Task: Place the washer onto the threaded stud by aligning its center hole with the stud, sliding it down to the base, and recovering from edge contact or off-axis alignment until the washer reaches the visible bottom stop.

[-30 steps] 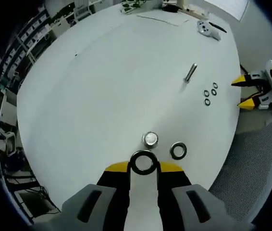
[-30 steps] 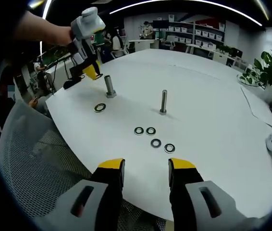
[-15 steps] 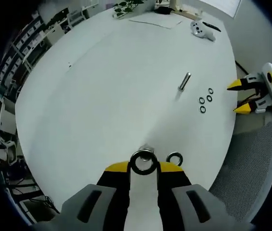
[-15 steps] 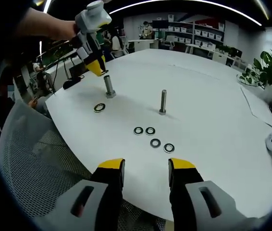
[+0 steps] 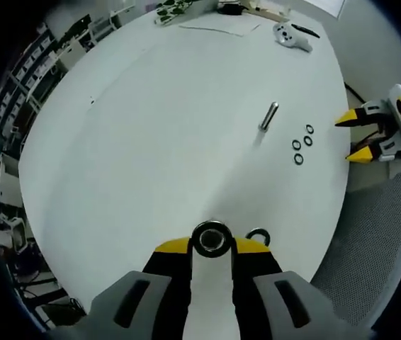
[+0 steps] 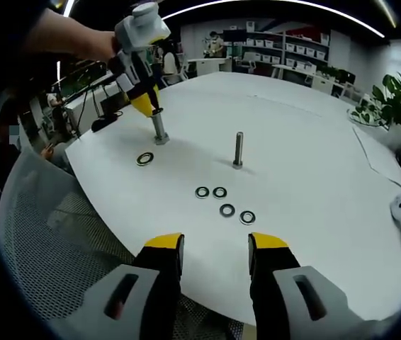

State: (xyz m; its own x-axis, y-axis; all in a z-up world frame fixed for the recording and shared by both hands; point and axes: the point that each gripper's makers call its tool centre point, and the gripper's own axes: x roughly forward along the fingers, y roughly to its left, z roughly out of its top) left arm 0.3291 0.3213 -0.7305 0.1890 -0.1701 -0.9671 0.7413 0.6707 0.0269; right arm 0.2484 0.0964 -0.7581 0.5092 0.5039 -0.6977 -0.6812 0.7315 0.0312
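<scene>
Washer (image 5: 212,239) work happens on the big white table (image 5: 172,127), with a mesh chair (image 6: 52,234) at its near edge. On the table stand two metal posts. One is the thick threaded stud (image 6: 159,127) near the edge. The other is a thin post (image 6: 238,149) more in the middle.

The left gripper (image 6: 146,106) is right over the thick stud, and its yellow tips are closed on the washer. In the left gripper view the ring sits just past those tips, and the stud top seems to fill its hole. The stud stands straight up, so the ring has to stay flat and go straight down along it. It looks like it is only at the top, not at the bottom stop.

The right gripper (image 6: 215,248) is well apart from the stud. Its jaws are open and hold nothing.

The right gripper view shows the stud from the side, with a spare washer (image 6: 144,159) flat beside it and four small washers (image 6: 222,200) near the thin post. The left gripper view looks down the hole.
</scene>
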